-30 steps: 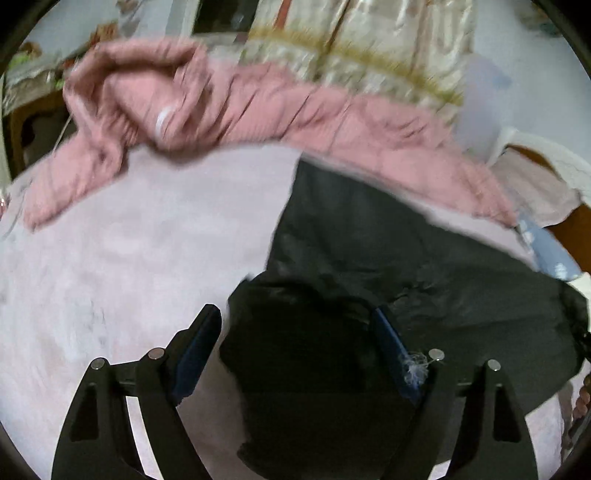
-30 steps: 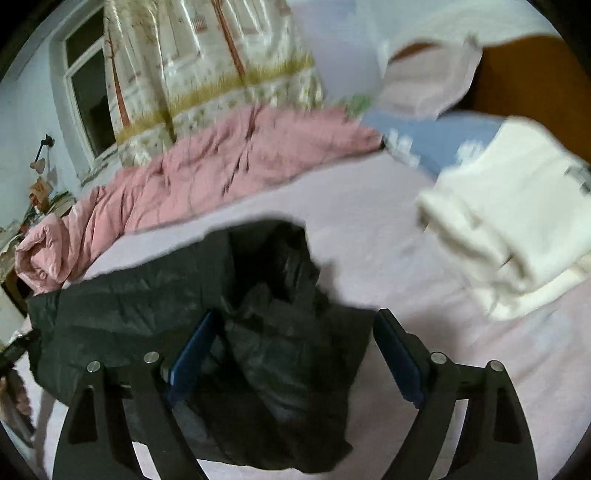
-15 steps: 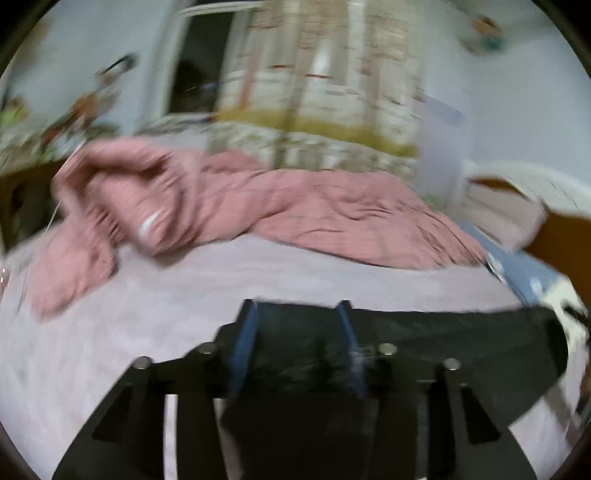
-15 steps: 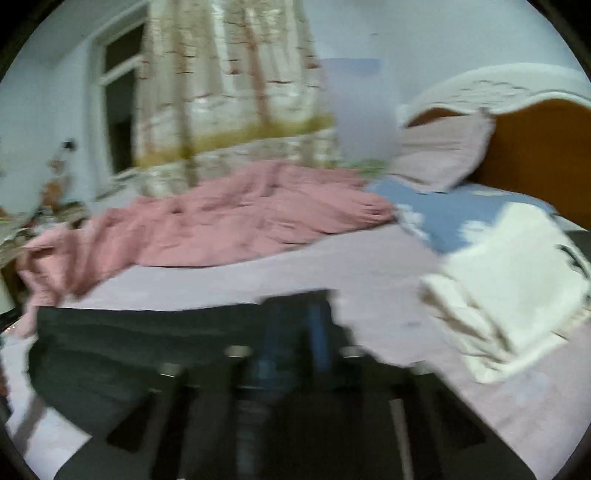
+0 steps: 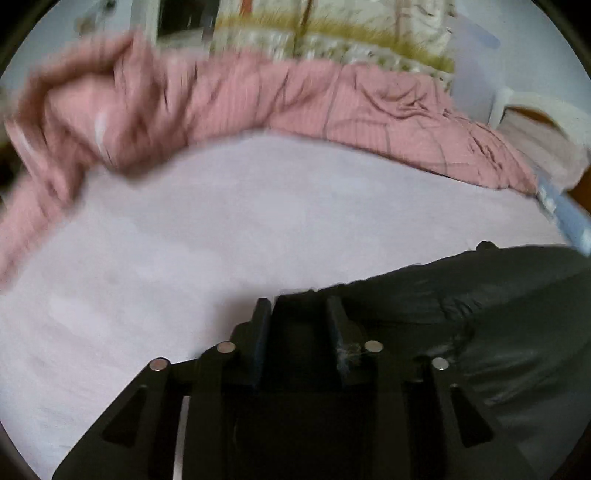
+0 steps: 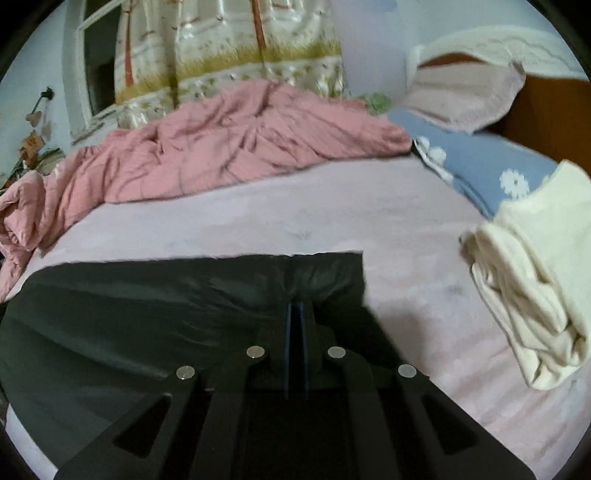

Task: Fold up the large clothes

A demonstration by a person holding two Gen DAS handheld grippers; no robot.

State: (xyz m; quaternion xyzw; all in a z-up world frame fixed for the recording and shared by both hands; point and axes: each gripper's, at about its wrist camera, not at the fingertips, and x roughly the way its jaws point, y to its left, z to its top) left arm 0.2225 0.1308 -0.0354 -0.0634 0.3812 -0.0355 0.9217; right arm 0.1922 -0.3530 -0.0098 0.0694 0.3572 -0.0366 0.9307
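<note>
In the left wrist view, the left tongs (image 5: 300,308) sit at the near centre with their two fingers drawn in on a thick fold of the black garment (image 5: 480,314), dark cloth filling the gap between them. A tuft of white fluff clings to the right finger. From the grip, the garment runs off to the right as a smooth, slightly shiny band lying on the pale pink bed sheet (image 5: 221,229). Along the far side of the bed lies a rumpled pink quilt (image 5: 295,99), bunched highest at the far left, where it is blurred. Behind it hangs a patterned curtain (image 5: 332,29). A strip of blue pillow (image 5: 565,218) shows at the right edge.

In the right wrist view, the right tongs (image 6: 295,314) are pressed nearly together at the near centre, pinching the garment (image 6: 147,295) close to its right-hand corner; the cloth puckers where the fingers meet. The garment spreads to the left as a broad flat panel with a straight far edge, resting on the sheet (image 6: 406,240). To the right, well apart from it, lies a loosely folded cream garment (image 6: 535,288), with the blue flowered pillow (image 6: 480,162) just beyond it. The pink quilt (image 6: 221,147) stretches across the far side under the curtain (image 6: 221,48).
</note>
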